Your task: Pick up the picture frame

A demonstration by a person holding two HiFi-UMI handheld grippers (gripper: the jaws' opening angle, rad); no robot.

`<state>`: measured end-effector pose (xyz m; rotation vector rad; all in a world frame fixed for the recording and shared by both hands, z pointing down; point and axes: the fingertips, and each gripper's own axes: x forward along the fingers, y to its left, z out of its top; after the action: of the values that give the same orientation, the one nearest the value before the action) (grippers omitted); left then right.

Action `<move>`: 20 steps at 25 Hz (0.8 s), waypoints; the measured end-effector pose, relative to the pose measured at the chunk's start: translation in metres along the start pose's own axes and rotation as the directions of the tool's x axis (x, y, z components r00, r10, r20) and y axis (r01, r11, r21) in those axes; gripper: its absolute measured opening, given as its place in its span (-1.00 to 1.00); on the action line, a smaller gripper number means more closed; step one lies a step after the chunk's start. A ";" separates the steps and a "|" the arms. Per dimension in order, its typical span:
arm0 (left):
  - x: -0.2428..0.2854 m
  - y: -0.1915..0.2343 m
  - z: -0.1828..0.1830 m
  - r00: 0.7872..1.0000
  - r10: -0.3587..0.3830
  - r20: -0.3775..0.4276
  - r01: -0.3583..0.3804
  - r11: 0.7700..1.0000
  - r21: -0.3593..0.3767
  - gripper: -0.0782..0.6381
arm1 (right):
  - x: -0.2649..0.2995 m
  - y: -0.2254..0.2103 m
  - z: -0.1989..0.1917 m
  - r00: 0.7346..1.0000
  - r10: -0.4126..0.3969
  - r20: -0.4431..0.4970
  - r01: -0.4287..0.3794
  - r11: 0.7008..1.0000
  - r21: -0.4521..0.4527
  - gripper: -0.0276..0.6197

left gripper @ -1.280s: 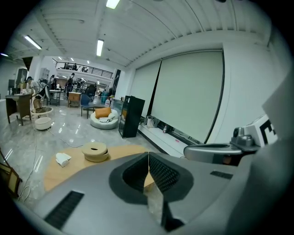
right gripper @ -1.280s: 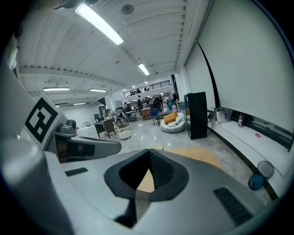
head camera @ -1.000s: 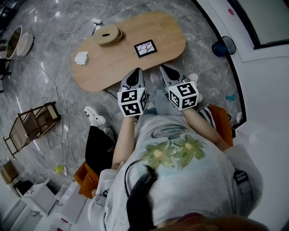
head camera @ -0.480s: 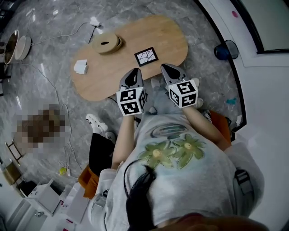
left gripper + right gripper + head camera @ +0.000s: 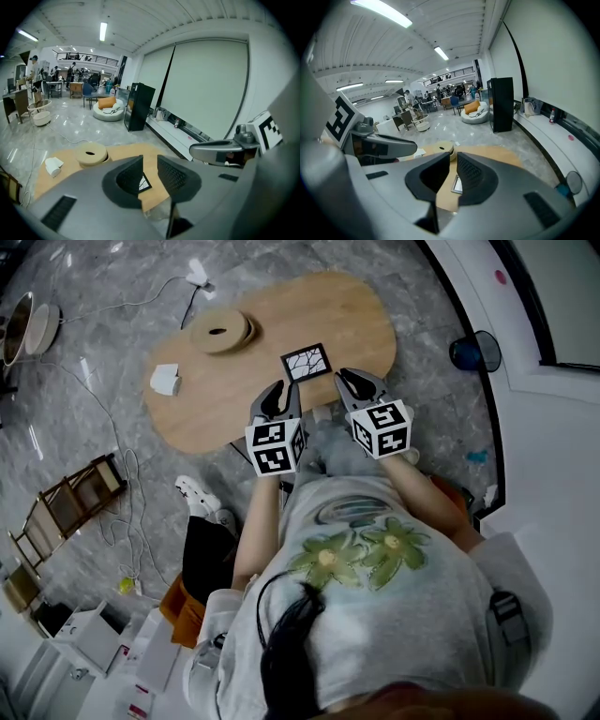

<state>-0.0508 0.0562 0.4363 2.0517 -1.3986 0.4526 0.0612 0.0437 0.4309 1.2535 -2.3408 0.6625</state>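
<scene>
The picture frame (image 5: 306,363), small and black-edged with a white cracked pattern, lies flat on the oval wooden table (image 5: 361,320). My left gripper (image 5: 278,390) hovers just short of the frame's near left side. My right gripper (image 5: 352,381) hovers at its near right. Neither touches it. In the left gripper view the frame (image 5: 143,182) shows through the gap of the left gripper (image 5: 150,161), whose jaws have just been opening and hold nothing. The right gripper (image 5: 453,159) has also just been opening, to a narrow gap, with the frame (image 5: 457,185) beyond it.
A round wooden disc (image 5: 221,332) and a white folded object (image 5: 166,380) lie on the table's left half. A white cable (image 5: 122,306) trails over the grey floor. A wooden rack (image 5: 70,502) stands at the left, a blue object (image 5: 473,351) at the right.
Both grippers have moved forward and down over the table's near edge toward the picture frame. Their jaws, shut before, now stand apart, the left wider.
</scene>
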 end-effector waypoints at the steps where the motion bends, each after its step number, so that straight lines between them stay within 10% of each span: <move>1: 0.004 0.002 -0.001 1.000 0.003 -0.008 -0.003 1.000 0.001 -0.52 | 0.004 -0.003 0.000 1.000 0.003 -0.009 -0.003 1.000 0.000 -0.80; 20: 0.081 0.042 -0.030 0.990 0.076 -0.120 -0.083 0.995 -0.047 -0.42 | 0.087 -0.047 -0.040 0.979 0.064 -0.192 -0.070 0.997 -0.028 -0.63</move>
<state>-0.0568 0.0069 0.5186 1.9014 -1.4102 0.5562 0.0609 -0.0133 0.5215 1.0509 -2.2345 0.7274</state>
